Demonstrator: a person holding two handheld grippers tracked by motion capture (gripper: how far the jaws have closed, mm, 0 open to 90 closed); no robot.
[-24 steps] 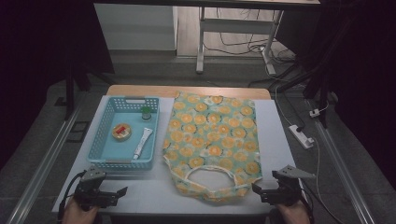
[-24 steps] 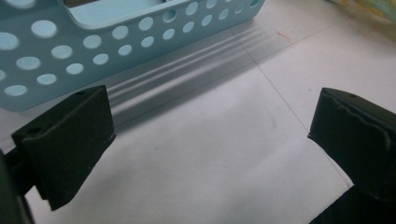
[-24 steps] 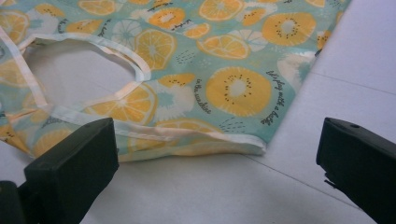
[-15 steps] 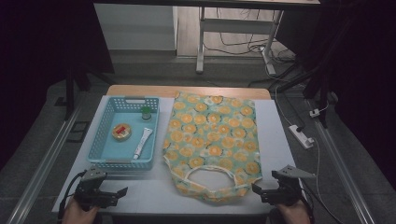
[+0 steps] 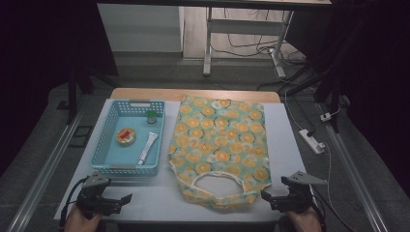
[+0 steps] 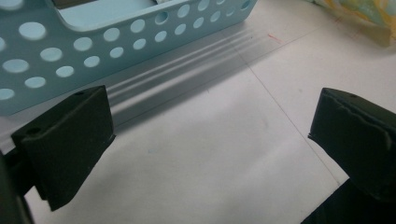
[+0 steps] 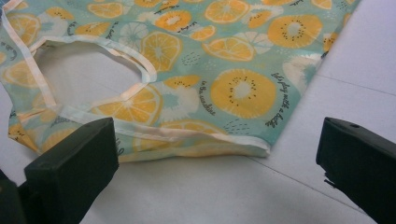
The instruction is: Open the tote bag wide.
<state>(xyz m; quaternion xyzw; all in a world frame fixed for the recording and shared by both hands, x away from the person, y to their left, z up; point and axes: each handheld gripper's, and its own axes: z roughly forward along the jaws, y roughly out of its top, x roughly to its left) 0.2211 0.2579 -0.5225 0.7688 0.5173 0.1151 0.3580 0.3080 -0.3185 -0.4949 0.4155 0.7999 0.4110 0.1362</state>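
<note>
high view: we see the bag flat mid-table, just right of the basket. our right tool, apart and empty, sits near its lower right corner; our left tool, apart, hovers before the basket.

Basket's small contents indistinct

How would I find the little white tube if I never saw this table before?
Look at the white table and find the light blue basket on its left side, next to the fruit-print bag. Inside it, near the right wall, lies the white tube. It is long, thin and slanted, unlike the round yellow-and-red thing beside it and the small green-topped bottle behind it.
</note>
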